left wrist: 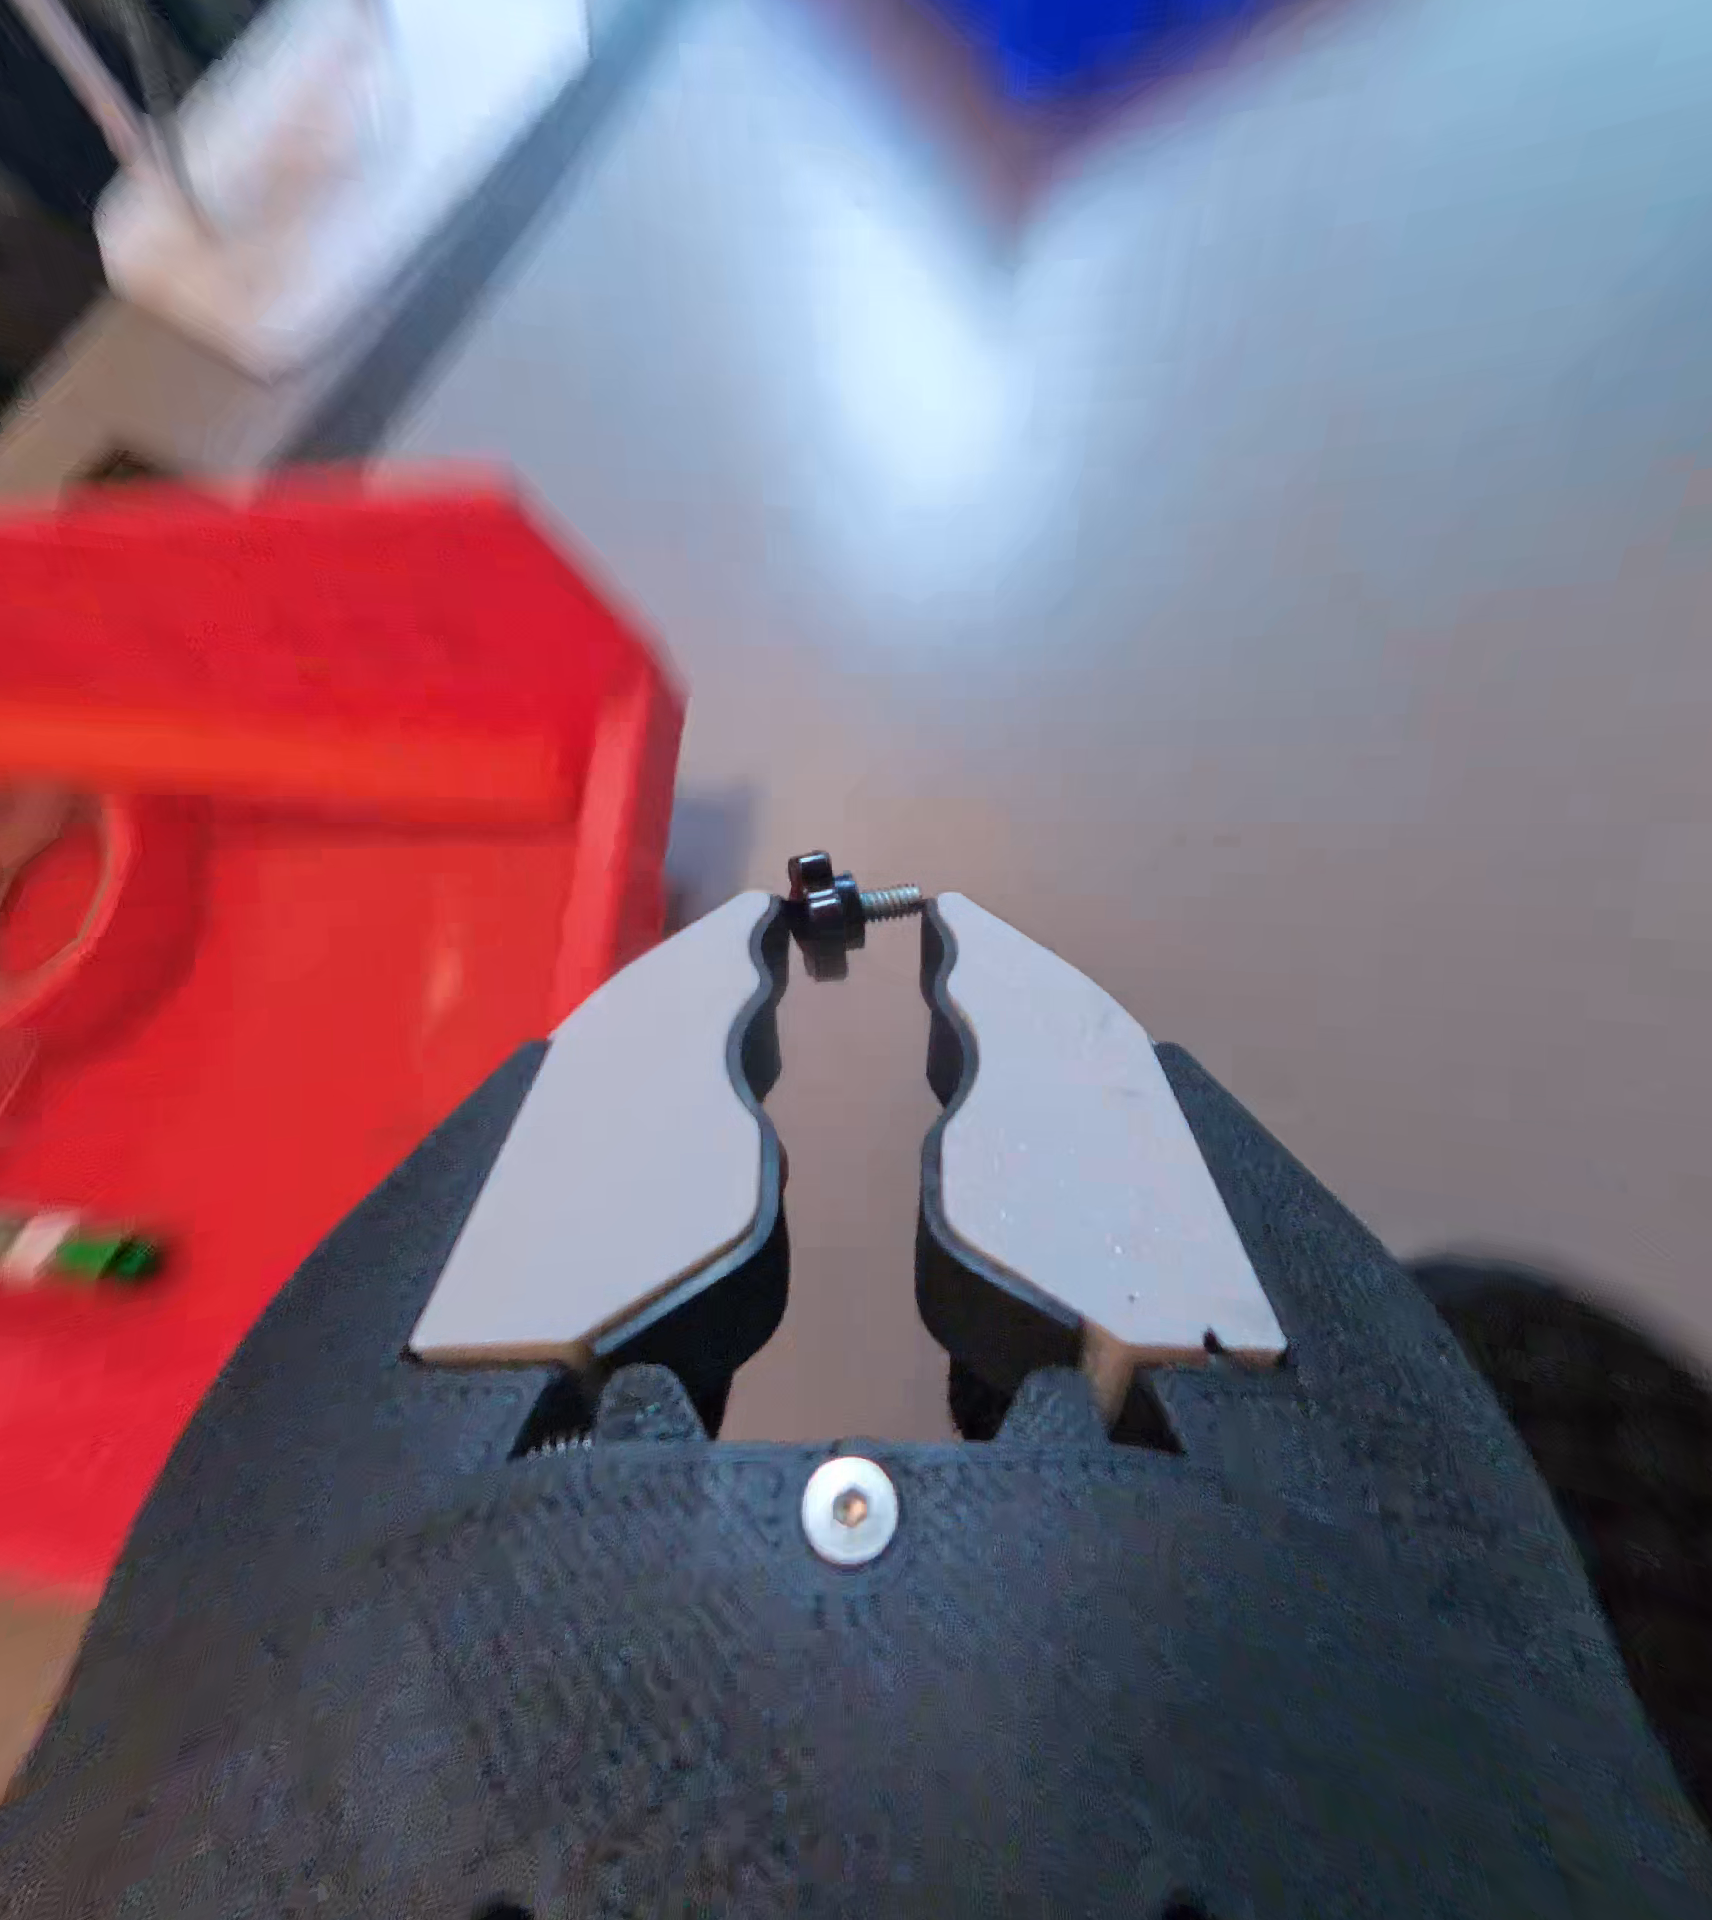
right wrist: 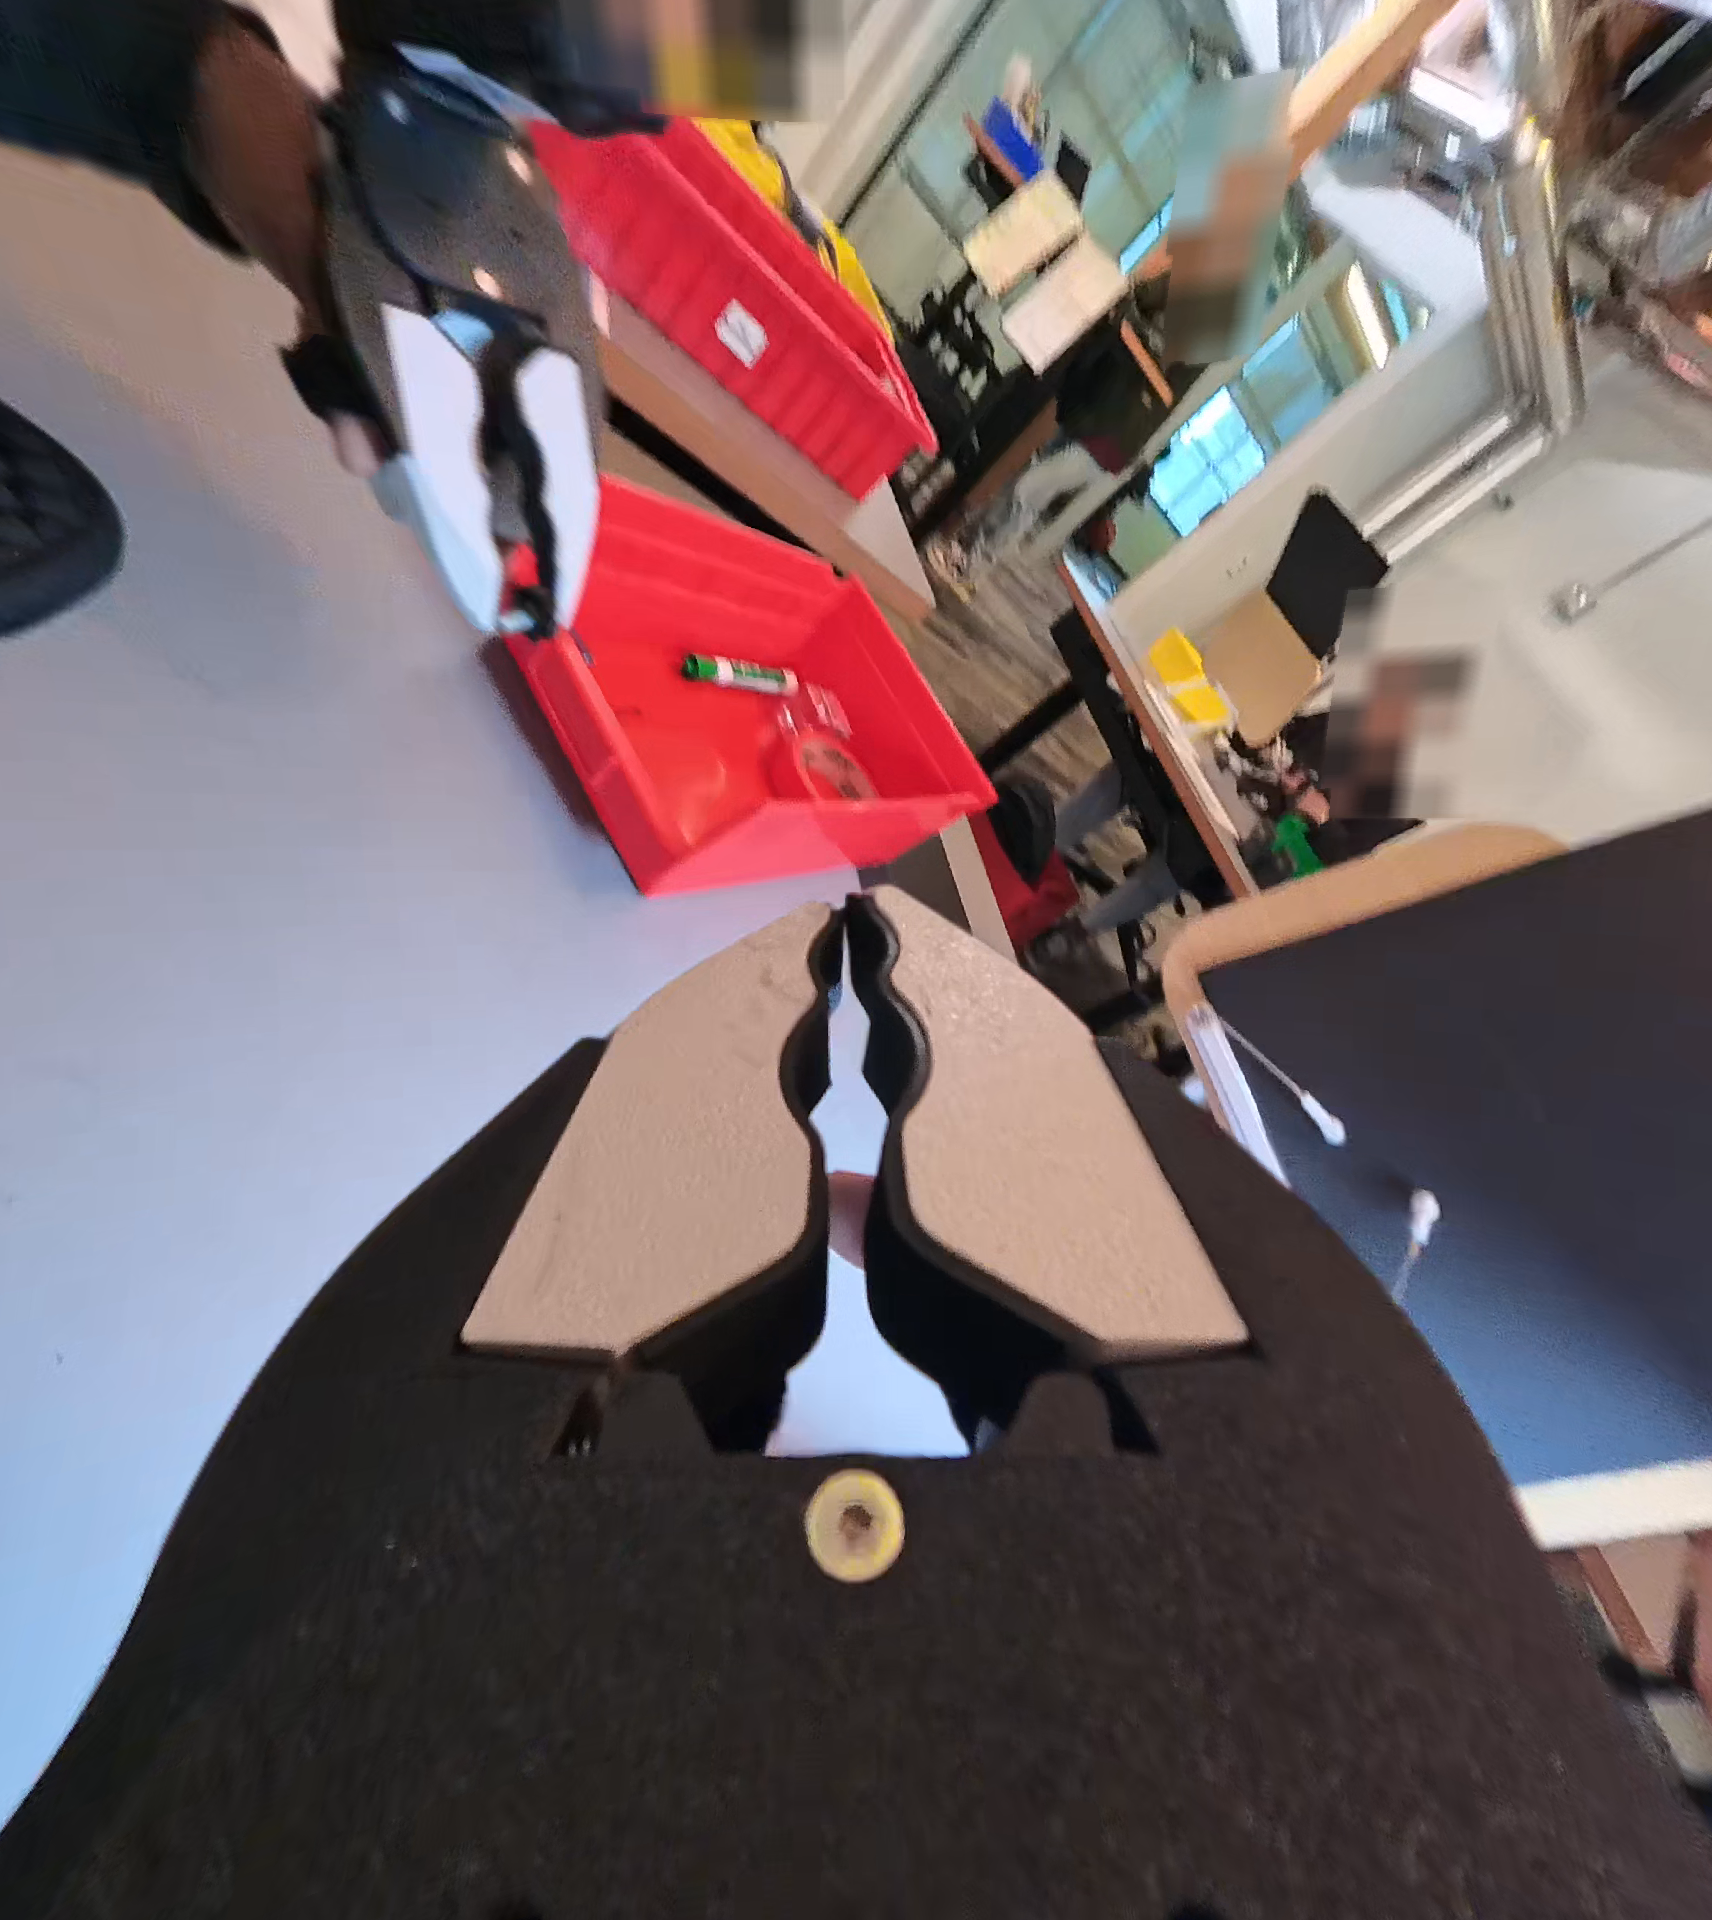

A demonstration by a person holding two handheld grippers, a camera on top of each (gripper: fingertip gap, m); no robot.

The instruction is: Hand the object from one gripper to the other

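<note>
the left gripper (left wrist: 854, 906) held a small black-knobbed thumbscrew (left wrist: 824, 914) end to end between its tips, above the white table (left wrist: 1247, 831) beside a red bin (right wrist: 727, 842). the right gripper (right wrist: 847, 914) hung apart, fingers pressed together and empty. pinched only by knob and thread tip, the screw could pivot and drop at the handover. motion blur smeared the bin's contents, a green marker (right wrist: 738, 675) and a clear piece.

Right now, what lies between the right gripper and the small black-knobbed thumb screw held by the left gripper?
Only bare white tabletop, seen in the right wrist view; the red plastic bin sits just beside that line.
</note>
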